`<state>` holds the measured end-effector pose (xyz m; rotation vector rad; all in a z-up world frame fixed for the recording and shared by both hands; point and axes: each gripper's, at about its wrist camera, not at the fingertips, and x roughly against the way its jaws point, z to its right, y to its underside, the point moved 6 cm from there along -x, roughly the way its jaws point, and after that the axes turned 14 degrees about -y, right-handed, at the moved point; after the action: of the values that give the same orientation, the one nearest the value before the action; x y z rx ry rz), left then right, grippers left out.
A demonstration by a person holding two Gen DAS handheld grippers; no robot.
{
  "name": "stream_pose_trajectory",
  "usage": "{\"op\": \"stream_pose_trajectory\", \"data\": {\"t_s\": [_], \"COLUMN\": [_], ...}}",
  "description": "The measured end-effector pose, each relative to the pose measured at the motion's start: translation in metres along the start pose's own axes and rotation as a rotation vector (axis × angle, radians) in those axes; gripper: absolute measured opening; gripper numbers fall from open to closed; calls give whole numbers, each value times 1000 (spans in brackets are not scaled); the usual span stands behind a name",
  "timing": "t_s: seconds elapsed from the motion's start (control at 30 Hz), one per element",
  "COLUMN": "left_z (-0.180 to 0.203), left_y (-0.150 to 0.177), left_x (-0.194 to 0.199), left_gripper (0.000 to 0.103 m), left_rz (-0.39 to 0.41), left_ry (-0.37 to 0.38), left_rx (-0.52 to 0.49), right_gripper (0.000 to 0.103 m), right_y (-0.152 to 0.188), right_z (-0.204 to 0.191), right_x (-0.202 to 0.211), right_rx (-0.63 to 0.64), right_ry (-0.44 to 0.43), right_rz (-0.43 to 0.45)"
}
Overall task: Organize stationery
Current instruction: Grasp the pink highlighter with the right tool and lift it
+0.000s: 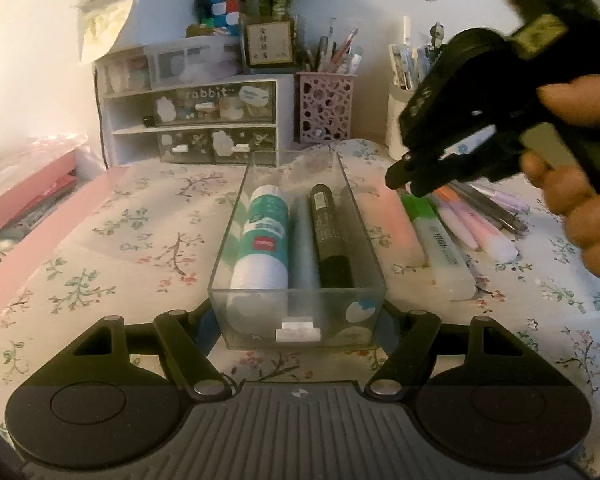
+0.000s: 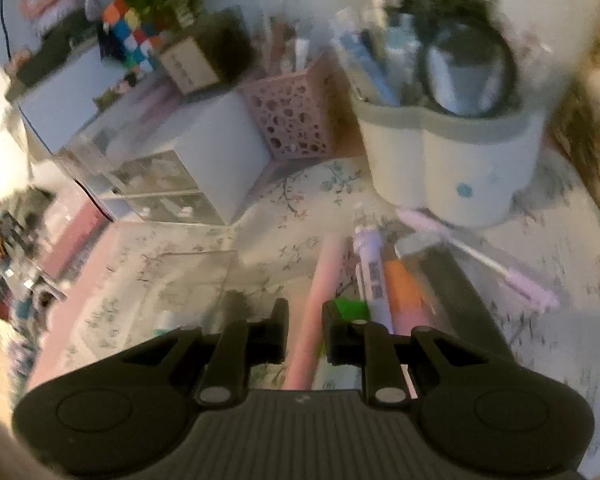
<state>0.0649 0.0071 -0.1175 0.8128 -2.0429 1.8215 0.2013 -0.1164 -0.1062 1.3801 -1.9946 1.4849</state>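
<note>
**Drawer steadied on the left, right gripper above the loose pens**

My left gripper (image 1: 298,320) had its jaws spread wide around the near end of the clear drawer (image 1: 256,304), seemingly touching its sides. Inside lay a glue stick (image 1: 262,236), a grey pen (image 1: 304,248) and a black marker (image 1: 330,232), side by side. My right gripper (image 2: 305,334) hung over the loose pens (image 2: 374,276) on the floral cloth (image 1: 112,240), right of the drawer, its jaws parted by a narrow gap and holding nothing. A green highlighter (image 1: 434,240) lay nearest the drawer.
</note>
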Motion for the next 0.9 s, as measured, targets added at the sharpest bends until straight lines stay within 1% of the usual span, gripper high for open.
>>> {"op": "stream_pose_trajectory", "data": {"t_s": [0.1,0.17,0.27,0.33,0.4,0.47,0.63,0.9], "left_z": [2,2,3,3,3,3,3,3], "left_y": [2,3,4,4,4,5,5,5], "left_x": [1,2,2,2,2,3,3,3], "left_gripper": [72,72,72,73,73,73,73,73], "left_rz": [13,22,36,39,40,42,43,44], "left_ry": [-11,-11,-12,-13,-10,-8,-6,-3], "left_rx": [4,5,7,7,6,3,0,-2], "right_gripper": [10,10,10,12,11,10,9,9], "right_y": [-7,-9,-11,-9,-8,-9,-10,-16], "right_z": [0,0,2,3,-1,0,9,6], "right_x": [-13,-19,-30,-38,-41,-41,-32,-4], "right_rx": [47,79,93,99,130,107,-6,-81], "right_ry": [38,46,48,68,84,89,24,-62], "right_rz": [-22,-40,-62,-93,-94,-89,-51,46]}}
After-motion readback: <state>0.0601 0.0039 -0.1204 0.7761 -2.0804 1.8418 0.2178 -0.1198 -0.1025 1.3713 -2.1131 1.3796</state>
